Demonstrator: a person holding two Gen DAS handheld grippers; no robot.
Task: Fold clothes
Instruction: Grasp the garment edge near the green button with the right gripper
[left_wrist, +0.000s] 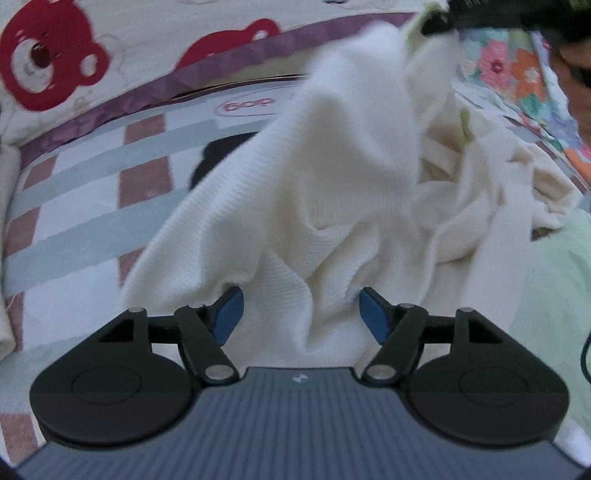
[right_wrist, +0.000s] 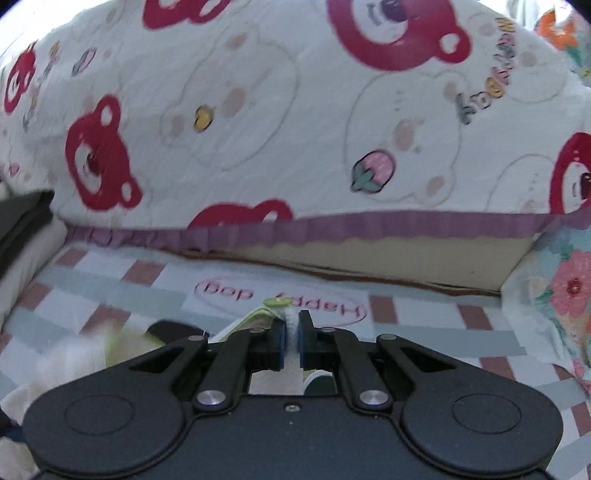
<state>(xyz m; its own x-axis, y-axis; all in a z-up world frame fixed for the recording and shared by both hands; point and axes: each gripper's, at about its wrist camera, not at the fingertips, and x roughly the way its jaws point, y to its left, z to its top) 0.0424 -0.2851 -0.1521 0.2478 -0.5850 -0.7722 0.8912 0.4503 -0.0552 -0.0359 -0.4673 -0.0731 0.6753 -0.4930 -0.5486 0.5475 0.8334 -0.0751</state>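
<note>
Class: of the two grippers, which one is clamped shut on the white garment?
The right gripper: its jaws pinch the garment's edge. The left gripper is open, with cloth lying between its jaws.

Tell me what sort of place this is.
Probably a bedroom, working on a bed: a checked sheet printed "Happy dog", a bear-print quilt bunched behind it, and a floral pillow at the side.

The checked sheet (right_wrist: 110, 295) bears an oval pink mark reading "Happy dog", seen upside down from the right wrist; the left wrist view shows only "dog". The bear-print quilt (right_wrist: 258, 129) carries multicoloured lettering, too blurred to read.
</note>
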